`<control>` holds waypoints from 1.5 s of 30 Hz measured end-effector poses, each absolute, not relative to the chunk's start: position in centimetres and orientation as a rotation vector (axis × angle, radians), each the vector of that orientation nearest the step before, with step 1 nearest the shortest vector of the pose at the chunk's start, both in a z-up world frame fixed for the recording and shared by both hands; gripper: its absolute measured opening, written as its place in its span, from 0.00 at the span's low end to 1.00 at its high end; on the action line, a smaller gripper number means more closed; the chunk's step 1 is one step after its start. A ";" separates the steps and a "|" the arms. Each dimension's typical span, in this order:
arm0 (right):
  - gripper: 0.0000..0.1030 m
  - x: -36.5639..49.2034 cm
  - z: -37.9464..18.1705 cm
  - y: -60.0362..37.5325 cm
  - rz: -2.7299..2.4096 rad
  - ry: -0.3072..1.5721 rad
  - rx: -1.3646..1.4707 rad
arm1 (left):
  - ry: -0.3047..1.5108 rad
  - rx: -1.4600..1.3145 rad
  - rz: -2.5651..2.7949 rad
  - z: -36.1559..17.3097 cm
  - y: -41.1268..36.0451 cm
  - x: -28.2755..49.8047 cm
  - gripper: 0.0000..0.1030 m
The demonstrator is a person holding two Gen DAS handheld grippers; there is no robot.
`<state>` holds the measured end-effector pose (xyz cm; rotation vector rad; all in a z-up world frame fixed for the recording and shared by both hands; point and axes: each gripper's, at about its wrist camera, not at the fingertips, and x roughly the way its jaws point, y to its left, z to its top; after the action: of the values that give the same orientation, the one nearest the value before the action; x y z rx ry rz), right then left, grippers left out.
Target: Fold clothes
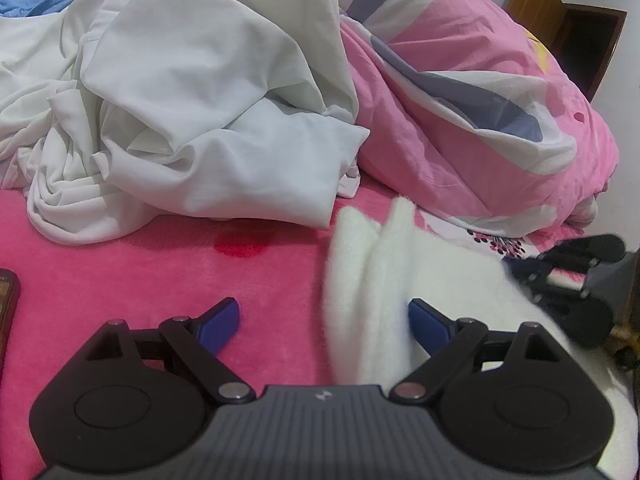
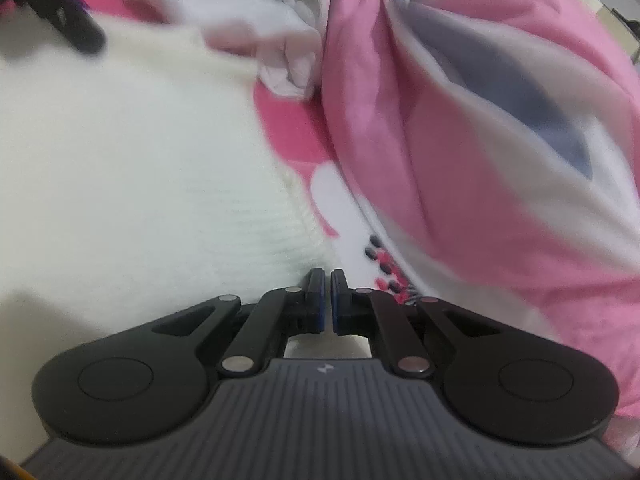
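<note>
A fluffy white knitted sweater [image 1: 400, 264] lies on the pink blanket [image 1: 120, 272]. One raised fold of it stands between the fingers of my left gripper [image 1: 324, 320], close to the right blue pad. That gripper is open wide and the pads touch nothing. My right gripper [image 2: 325, 280] is shut, its tips at the ribbed corner of the sweater [image 2: 140, 168]. Whether any knit is pinched between the pads I cannot tell. In the left wrist view the right gripper [image 1: 516, 266] shows blurred at the sweater's far right edge.
A heap of crumpled white garments [image 1: 180, 100] lies behind the sweater. A bunched pink quilt [image 1: 480, 100] with grey and white patches fills the right. Blue clothes [image 1: 36, 0] sit at the far left, a phone [image 1: 6, 300] at the left edge, a wooden cabinet [image 1: 560, 8] beyond.
</note>
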<state>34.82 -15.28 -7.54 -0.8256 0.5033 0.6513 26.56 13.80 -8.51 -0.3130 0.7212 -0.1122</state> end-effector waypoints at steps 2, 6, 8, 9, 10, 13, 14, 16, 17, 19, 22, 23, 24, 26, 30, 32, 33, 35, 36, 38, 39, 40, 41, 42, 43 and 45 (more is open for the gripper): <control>0.07 35.4 -5.7 -16.9 0.592 0.505 -0.735 | 0.722 -0.313 -0.112 -8.5 13.8 26.6 0.89; 0.10 35.3 -0.8 -24.0 0.417 0.469 -0.580 | 0.722 -0.315 -0.113 -8.5 13.9 26.6 0.89; 0.12 35.0 0.6 -27.1 0.361 0.475 -0.521 | 0.722 -0.314 -0.113 -8.6 13.9 26.6 0.89; 0.13 34.8 1.0 -28.5 0.346 0.481 -0.491 | 0.721 -0.314 -0.113 -8.6 13.9 26.6 0.90; 0.14 34.4 1.1 -29.7 0.352 0.492 -0.463 | 0.721 -0.313 -0.113 -8.6 13.8 26.6 0.90; 0.16 33.5 0.3 -30.6 0.399 0.529 -0.428 | 0.723 -0.309 -0.113 -8.6 13.8 26.6 0.90; 0.19 33.5 -0.1 -30.8 0.402 0.547 -0.405 | 0.722 -0.310 -0.113 -8.6 13.8 26.6 0.90; 0.27 33.5 -0.8 -31.1 0.408 0.583 -0.359 | 0.719 -0.310 -0.115 -8.6 13.8 26.6 0.90; 0.35 33.4 -1.1 -31.2 0.411 0.600 -0.335 | 0.716 -0.311 -0.116 -8.6 13.8 26.6 0.90; 0.43 33.8 -1.7 -33.3 0.364 0.625 -0.184 | 0.709 -0.318 -0.117 -8.5 14.0 26.7 0.90; 0.43 34.1 -2.7 -35.9 0.342 0.659 0.027 | 0.666 -0.315 -0.096 -7.7 14.0 26.3 0.87; 0.43 34.2 -3.1 -36.7 0.341 0.669 0.093 | 0.632 -0.292 -0.088 -7.1 13.8 26.0 0.87; 0.43 34.1 -3.3 -37.0 0.348 0.670 0.123 | 0.598 -0.268 -0.081 -6.4 13.5 25.8 0.87; 0.43 34.0 -3.7 -37.4 0.367 0.670 0.155 | 0.549 -0.184 -0.105 -5.0 12.4 25.8 0.87; 0.40 34.6 -4.5 -36.9 0.407 0.701 0.164 | 0.641 0.021 -0.176 -4.1 8.9 28.8 0.85; 0.35 34.6 -4.7 -36.7 0.422 0.702 0.157 | 0.687 0.087 -0.218 -4.5 7.5 30.2 0.73; 0.35 34.6 -4.7 -36.8 0.427 0.698 0.162 | 0.707 0.113 -0.242 -4.7 6.9 30.9 0.70; 0.35 34.5 -4.7 -37.0 0.438 0.692 0.176 | 0.736 0.146 -0.257 -5.3 6.0 32.0 0.60; 0.35 34.6 -4.8 -37.0 0.440 0.693 0.179 | 0.742 0.159 -0.262 -5.5 5.7 32.4 0.58; 0.35 34.8 -4.9 -37.0 0.443 0.697 0.185 | 0.754 0.165 -0.272 -5.8 5.6 33.0 0.55; 0.35 34.9 -5.0 -37.1 0.444 0.699 0.187 | 0.759 0.157 -0.281 -5.8 5.6 33.4 0.54; 0.35 35.0 -5.1 -37.1 0.446 0.701 0.190 | 0.770 0.150 -0.289 -5.9 5.5 33.9 0.53; 0.35 35.1 -5.2 -37.1 0.447 0.701 0.194 | 0.783 0.143 -0.288 -6.0 5.5 34.4 0.51; 0.33 35.3 -5.3 -37.1 0.452 0.699 0.200 | 0.796 0.136 -0.287 -6.2 5.4 34.9 0.49; 0.30 35.3 -5.3 -37.0 0.459 0.697 0.200 | 0.809 0.129 -0.285 -6.4 5.4 35.4 0.42; 0.15 35.3 -5.6 -36.8 0.470 0.694 0.198 | 0.810 0.116 -0.285 -6.4 5.5 35.6 0.33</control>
<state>35.30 -36.82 -5.56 0.1982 0.6935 0.4705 35.62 5.46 -6.45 0.1156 0.8099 -0.2849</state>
